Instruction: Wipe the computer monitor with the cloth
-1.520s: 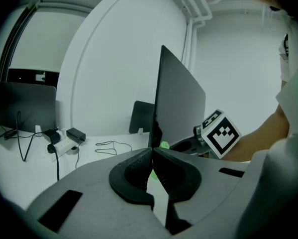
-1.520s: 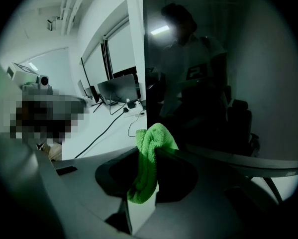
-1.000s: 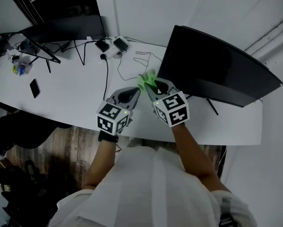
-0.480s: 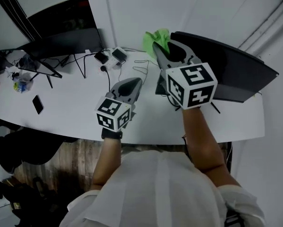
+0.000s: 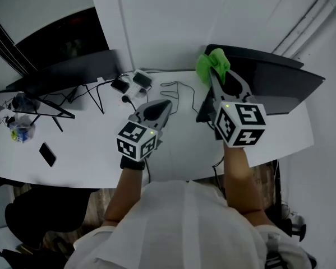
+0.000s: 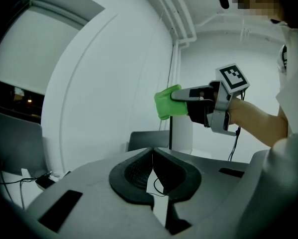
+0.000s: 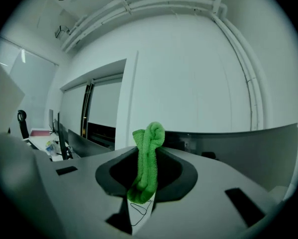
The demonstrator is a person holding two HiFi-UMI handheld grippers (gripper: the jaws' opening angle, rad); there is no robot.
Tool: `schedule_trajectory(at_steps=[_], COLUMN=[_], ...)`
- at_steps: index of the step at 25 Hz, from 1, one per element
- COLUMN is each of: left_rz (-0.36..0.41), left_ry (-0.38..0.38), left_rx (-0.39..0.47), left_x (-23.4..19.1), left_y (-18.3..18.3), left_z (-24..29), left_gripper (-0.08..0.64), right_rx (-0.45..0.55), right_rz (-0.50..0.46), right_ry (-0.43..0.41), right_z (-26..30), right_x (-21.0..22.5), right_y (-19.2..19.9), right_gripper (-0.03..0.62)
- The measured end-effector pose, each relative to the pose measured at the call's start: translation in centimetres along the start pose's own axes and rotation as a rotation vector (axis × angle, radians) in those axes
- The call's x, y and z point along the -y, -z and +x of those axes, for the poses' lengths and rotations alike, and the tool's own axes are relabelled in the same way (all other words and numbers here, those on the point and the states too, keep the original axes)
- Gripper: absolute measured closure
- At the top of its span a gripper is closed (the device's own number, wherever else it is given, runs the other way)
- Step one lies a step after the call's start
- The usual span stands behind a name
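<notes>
The right gripper (image 5: pixel 214 72) pinches the green cloth (image 5: pixel 211 65) at the monitor's (image 5: pixel 280 86) top edge — the left gripper (image 5: pixel 166 104) is pressed together, empty.

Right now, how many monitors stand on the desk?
2. The right monitor is by the cloth; the left monitor stands at the far left of the desk. More may be hidden off-frame.

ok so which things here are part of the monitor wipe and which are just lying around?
In the job:
- green cloth
- right tongs, shut on the cloth
- dark monitor at the desk's right end

Lying about:
- phone
- chargers and cables
- second monitor at the left
- left tongs, shut and empty, over the desk
</notes>
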State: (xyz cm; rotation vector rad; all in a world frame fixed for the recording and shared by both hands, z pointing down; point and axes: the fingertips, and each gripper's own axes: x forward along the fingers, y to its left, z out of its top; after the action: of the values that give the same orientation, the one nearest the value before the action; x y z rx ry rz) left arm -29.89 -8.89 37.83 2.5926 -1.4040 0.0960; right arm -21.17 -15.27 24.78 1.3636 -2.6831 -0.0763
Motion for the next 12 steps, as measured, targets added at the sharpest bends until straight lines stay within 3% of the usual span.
schedule_trajectory(at_steps=[6,12], left_rz=[0.027,0.011], left_ry=[0.120,0.192], left_rx=[-0.040,-0.055], left_x=[-0.8,-1.2], left_y=[0.4,1.1], left_z=[0.4,0.5], left_gripper=[0.543,0.543], right_rx=[-0.022,-0.050], right_rz=[0.037,0.085], right_ry=[0.123,0.196], right_z=[0.6,0.1], right_x=[0.1,0.3], right_y=[1.9,4.7], right_gripper=[0.517,0.517])
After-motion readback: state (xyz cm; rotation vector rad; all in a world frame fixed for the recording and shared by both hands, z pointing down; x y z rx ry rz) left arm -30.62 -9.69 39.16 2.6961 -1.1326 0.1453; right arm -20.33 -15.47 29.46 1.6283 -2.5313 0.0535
